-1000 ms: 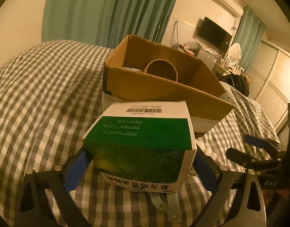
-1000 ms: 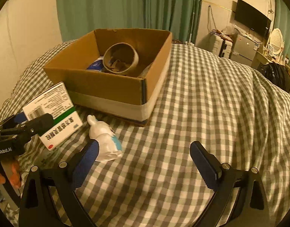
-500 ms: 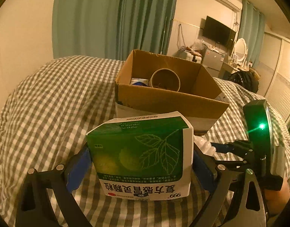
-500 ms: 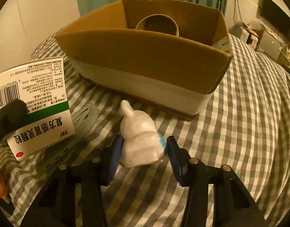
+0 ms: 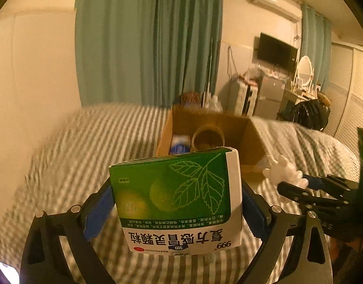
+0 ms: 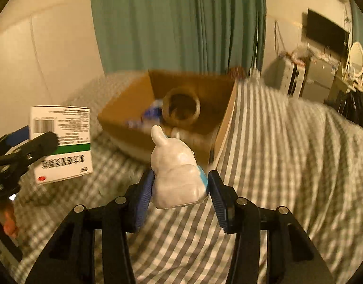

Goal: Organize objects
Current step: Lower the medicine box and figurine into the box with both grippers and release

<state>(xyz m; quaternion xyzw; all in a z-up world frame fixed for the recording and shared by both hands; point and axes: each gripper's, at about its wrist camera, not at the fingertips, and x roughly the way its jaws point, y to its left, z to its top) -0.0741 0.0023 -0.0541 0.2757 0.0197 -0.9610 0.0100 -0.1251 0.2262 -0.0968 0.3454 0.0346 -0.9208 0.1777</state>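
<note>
My left gripper (image 5: 175, 203) is shut on a green and white medicine box (image 5: 179, 201), held up off the bed; the same medicine box (image 6: 61, 142) shows at the left of the right wrist view. My right gripper (image 6: 180, 187) is shut on a white rabbit figurine (image 6: 176, 175) with a blue patch, lifted above the checked bedspread (image 6: 276, 165). The rabbit figurine (image 5: 284, 172) also appears at the right of the left wrist view. Beyond both stands an open cardboard box (image 6: 134, 108) holding a brown round pot (image 6: 181, 106) and blue items.
The cardboard box (image 5: 250, 139) sits mid-bed on the checked bedspread (image 5: 74, 153). Green curtains (image 6: 176, 23) hang behind. A TV (image 5: 276, 52), a mirror and cluttered furniture stand at the right wall. A person's fingers (image 6: 6, 222) show at the left edge.
Both grippers have risen from the bed. The right gripper, which closed around the rabbit half a second ago, now carries it in the air. The medicine box is higher and nearer the cardboard box.
</note>
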